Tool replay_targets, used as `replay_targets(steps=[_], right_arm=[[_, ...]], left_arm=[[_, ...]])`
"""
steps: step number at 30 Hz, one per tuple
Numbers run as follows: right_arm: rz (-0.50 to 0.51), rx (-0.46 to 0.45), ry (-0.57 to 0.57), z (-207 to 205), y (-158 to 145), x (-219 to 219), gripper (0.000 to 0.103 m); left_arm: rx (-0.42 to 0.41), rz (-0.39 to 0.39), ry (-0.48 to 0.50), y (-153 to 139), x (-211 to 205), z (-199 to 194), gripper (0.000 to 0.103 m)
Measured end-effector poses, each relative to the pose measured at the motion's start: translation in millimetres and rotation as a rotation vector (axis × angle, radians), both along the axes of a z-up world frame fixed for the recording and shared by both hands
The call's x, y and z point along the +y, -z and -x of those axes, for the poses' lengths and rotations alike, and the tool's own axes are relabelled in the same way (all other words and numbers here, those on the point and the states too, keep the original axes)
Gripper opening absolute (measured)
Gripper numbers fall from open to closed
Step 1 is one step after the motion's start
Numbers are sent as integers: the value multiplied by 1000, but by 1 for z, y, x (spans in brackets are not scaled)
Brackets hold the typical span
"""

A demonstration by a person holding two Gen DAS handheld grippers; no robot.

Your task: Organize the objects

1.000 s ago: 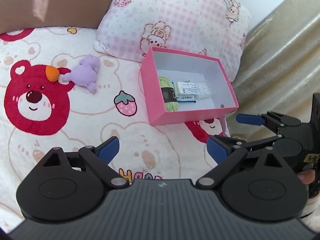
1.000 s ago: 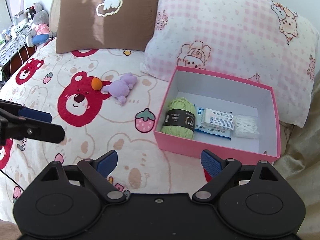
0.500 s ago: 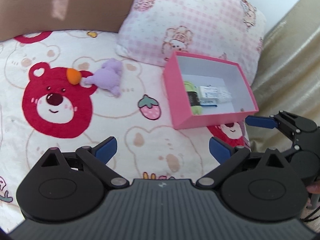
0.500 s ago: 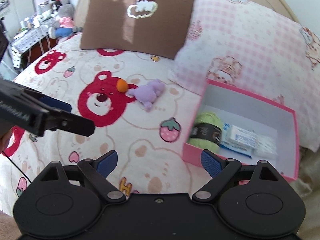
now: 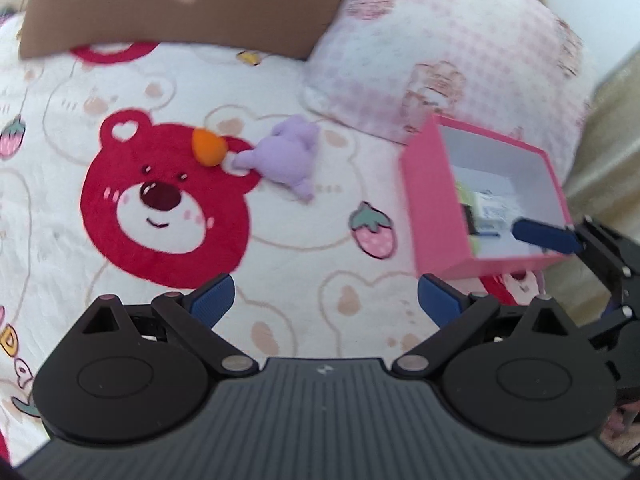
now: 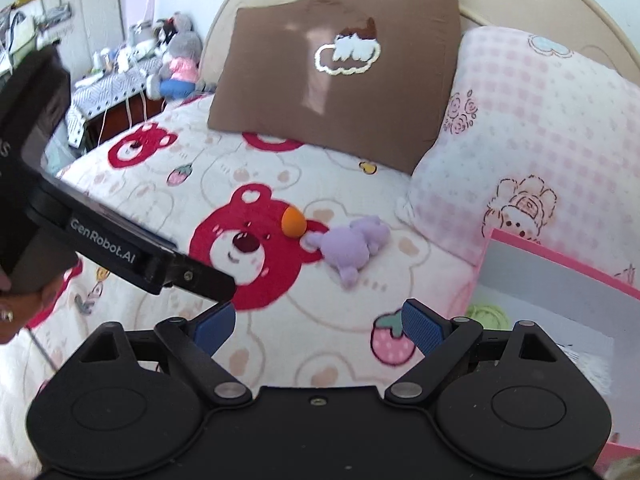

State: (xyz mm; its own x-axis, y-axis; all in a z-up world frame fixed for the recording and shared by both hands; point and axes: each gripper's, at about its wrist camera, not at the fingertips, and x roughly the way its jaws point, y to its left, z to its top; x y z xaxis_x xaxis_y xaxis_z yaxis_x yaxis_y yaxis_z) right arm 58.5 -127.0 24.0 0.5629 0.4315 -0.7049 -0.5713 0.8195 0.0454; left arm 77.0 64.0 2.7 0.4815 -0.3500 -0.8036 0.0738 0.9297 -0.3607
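In the left wrist view, the left gripper (image 5: 324, 300) is seen at the bottom of the frame with its jaws spread wide and nothing between them. The purple plush toy (image 5: 286, 156) lies at centre on the bear-print bedspread (image 5: 168, 256), touching an orange ball (image 5: 208, 146) to its left. The pink box (image 5: 434, 208) is seen at the right, with a green yarn skein (image 6: 486, 315) inside. In the right wrist view, the right gripper (image 6: 318, 326) is likewise released and empty, below the toy.
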Motion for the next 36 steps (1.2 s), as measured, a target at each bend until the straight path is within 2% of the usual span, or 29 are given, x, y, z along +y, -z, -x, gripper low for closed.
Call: replay_targets(steps=[5, 8, 10, 14, 20, 25, 32, 36], right_arm=[[43, -15, -6, -21, 23, 12, 93], [66, -25, -28, -31, 34, 22, 92], [69, -26, -41, -38, 42, 29, 92], [94, -37, -47, -52, 55, 43, 93], [132, -93, -59, -75, 78, 66, 93], [104, -55, -64, -97, 95, 73, 92], [90, -6, -45, -123, 133, 85, 92], [70, -18, -18, -129, 148, 82, 92]], left_arm=[[-3, -8, -41, 23, 15, -21, 98], [-17, -67, -25, 34, 15, -32, 98], [-4, -75, -17, 42, 15, -40, 98], [23, -38, 5, 54, 18, -61, 98], [-17, -3, 2, 67, 19, -90, 98], [4, 27, -37, 90, 29, -113, 98], [8, 26, -50, 118, 33, -132, 98], [4, 42, -54, 128, 31, -136, 97]])
